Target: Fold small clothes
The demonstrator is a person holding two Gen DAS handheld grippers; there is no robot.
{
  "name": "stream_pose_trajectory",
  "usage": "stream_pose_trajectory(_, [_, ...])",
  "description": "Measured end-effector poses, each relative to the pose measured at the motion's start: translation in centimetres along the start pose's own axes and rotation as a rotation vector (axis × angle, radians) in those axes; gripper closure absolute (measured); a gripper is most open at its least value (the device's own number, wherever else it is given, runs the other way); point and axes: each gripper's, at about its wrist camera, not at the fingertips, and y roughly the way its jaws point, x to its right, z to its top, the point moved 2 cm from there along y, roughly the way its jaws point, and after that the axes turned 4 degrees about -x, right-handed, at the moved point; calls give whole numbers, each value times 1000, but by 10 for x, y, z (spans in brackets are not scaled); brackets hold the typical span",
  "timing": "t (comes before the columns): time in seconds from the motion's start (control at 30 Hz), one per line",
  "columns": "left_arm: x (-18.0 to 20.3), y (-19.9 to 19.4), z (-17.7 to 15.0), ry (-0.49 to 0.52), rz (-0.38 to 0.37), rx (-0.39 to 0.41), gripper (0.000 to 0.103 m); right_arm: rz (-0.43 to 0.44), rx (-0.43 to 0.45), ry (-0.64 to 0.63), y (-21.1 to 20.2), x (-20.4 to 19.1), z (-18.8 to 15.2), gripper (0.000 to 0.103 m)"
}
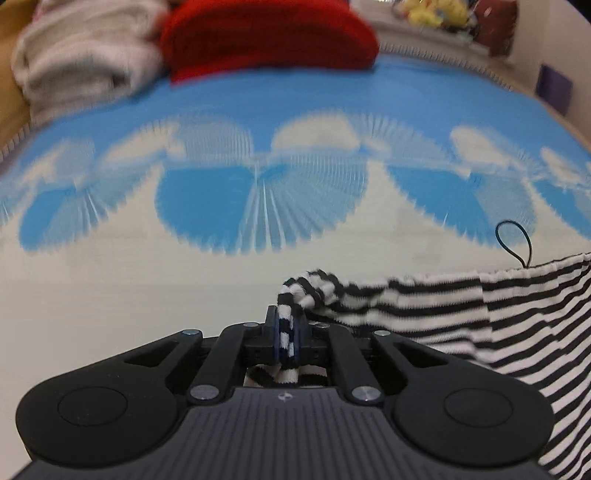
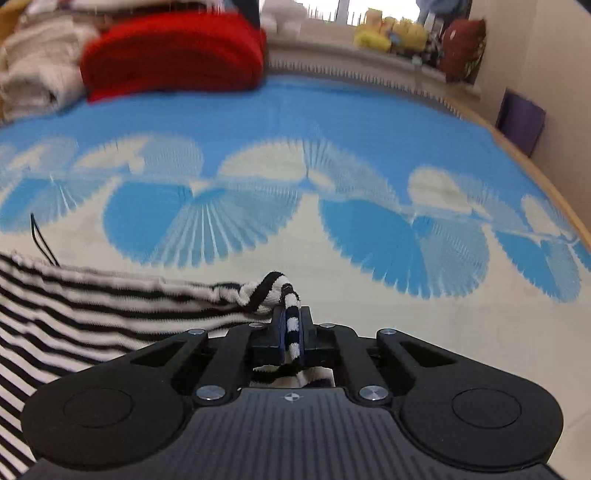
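A black-and-white striped garment (image 1: pixel 461 310) hangs stretched between my two grippers above a blue and cream patterned bedspread (image 1: pixel 258 110). My left gripper (image 1: pixel 286 328) is shut on one corner of it, with the cloth running off to the right. My right gripper (image 2: pixel 291 325) is shut on the other corner of the garment (image 2: pixel 92 306), with the cloth running off to the left. A thin black cord loop (image 1: pixel 513 243) sticks up from the garment's top edge; it also shows in the right wrist view (image 2: pixel 42 240).
A folded red cloth (image 1: pixel 269 37) and a pile of cream cloth (image 1: pixel 81 55) lie at the far end of the bedspread. Yellow soft toys (image 2: pixel 388 31) sit on a ledge beyond. A purple box (image 2: pixel 521 118) stands by the right wall.
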Motion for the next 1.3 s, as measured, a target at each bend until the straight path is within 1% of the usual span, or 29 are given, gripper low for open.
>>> stream_pose_trajectory(0.03, [1, 10, -3, -4, -14, -52, 88, -15, -53, -11, 9, -4, -4, 92])
stream_pose_trajectory(0.07, [1, 15, -5, -4, -23, -78, 86, -23, -89, -16, 15, -7, -7, 88])
stream_pose_trajectory(0.1, [2, 15, -6, 0, -19, -73, 81, -29, -99, -18, 17, -8, -9, 82])
stream_pose_trajectory(0.13, [2, 12, -5, 5, -18, -70, 77, -36, -89, -15, 14, -8, -8, 79])
stream_pose_trajectory(0.17, [0, 8, -5, -2, -23, -69, 68, -37, -79, -6, 10, -6, -7, 74])
stream_pose_trajectory(0.2, [-3, 2, -4, -19, -34, -67, 55, -29, -68, 14, 3, -2, -6, 69])
stream_pose_trajectory(0.23, [-7, -5, -4, -39, -45, -64, 49, -15, -56, 34, -3, 1, -6, 67])
stream_pose_trajectory(0.27, [-11, -11, -5, -56, -59, -58, 40, 2, -40, 58, -12, 7, -7, 64])
stream_pose_trajectory(0.3, [-16, -20, -6, -72, -79, -49, 37, 22, -22, 85, -22, 13, -8, 62])
stream_pose_trajectory(0.37, [-26, -39, -10, -88, -116, -23, 37, 61, 3, 135, -43, 27, -12, 61])
stream_pose_trajectory(0.43, [-38, -58, -19, -114, -160, -14, 37, 109, 15, 176, -67, 41, -23, 58])
stream_pose_trajectory(0.5, [-52, -75, -34, -160, -241, -42, 37, 161, 4, 215, -85, 53, -39, 53])
stream_pose_trajectory(0.53, [-59, -80, -41, -185, -272, -66, 38, 182, -18, 240, -92, 58, -50, 52])
stream_pose_trajectory(0.6, [-71, -91, -59, -228, -299, -127, 38, 210, -64, 289, -100, 63, -69, 52])
stream_pose_trajectory(0.67, [-79, -102, -79, -251, -298, -161, 38, 237, -117, 375, -104, 70, -91, 52])
stream_pose_trajectory(0.73, [-84, -105, -98, -271, -281, -195, 39, 263, -175, 453, -102, 75, -111, 52])
stream_pose_trajectory(0.8, [-86, -106, -108, -267, -262, -213, 39, 257, -216, 479, -101, 77, -127, 52])
stream_pose_trajectory(0.9, [-84, -102, -116, -222, -235, -254, 39, 206, -251, 467, -100, 78, -140, 52])
stream_pose_trajectory(1.03, [-81, -93, -121, -210, -246, -297, 39, 219, -292, 466, -95, 78, -148, 52])
stream_pose_trajectory(1.17, [-73, -78, -125, -189, -233, -364, 39, 216, -325, 398, -90, 66, -152, 51])
stream_pose_trajectory(1.23, [-71, -73, -126, -172, -235, -380, 39, 206, -334, 364, -86, 61, -152, 51])
stream_pose_trajectory(1.27, [-70, -71, -126, -162, -239, -384, 44, 205, -334, 351, -86, 59, -152, 52])
stream_pose_trajectory(1.3, [-68, -71, -126, -154, -248, -386, 56, 209, -328, 339, -86, 57, -152, 58])
